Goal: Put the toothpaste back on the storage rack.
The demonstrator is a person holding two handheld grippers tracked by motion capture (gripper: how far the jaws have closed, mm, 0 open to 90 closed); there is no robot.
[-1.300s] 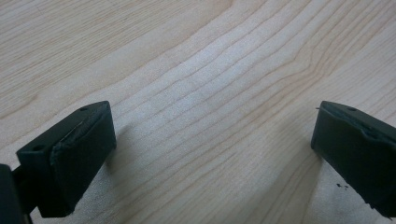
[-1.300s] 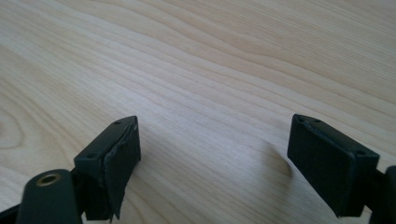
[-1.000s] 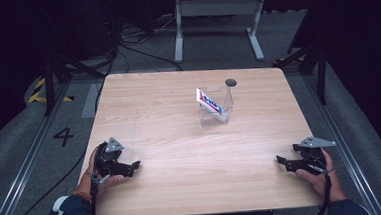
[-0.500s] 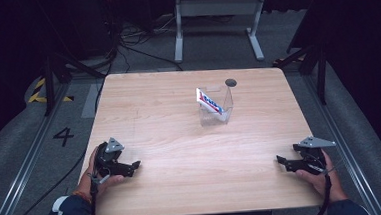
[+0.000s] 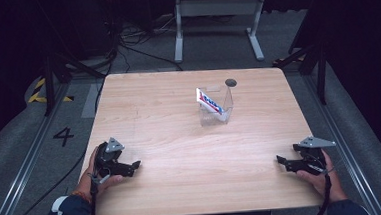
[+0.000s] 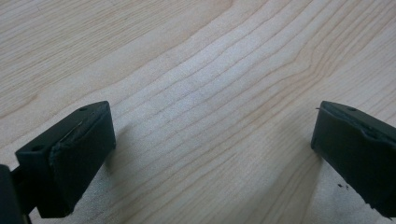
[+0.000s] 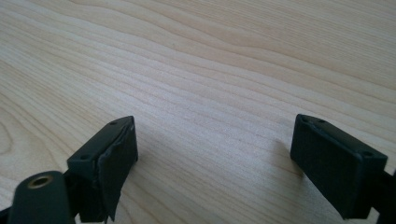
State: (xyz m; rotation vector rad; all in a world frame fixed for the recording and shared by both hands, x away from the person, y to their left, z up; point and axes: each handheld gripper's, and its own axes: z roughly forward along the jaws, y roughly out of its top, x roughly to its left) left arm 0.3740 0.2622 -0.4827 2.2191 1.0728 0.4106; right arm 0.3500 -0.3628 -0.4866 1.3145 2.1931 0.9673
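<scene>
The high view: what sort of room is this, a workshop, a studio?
Probably a lab or recording studio. A bare light wooden table stands in a dark room, black cables trail over the grey floor, which bears a painted number 4, and a small clear plastic box waits on the table.
</scene>
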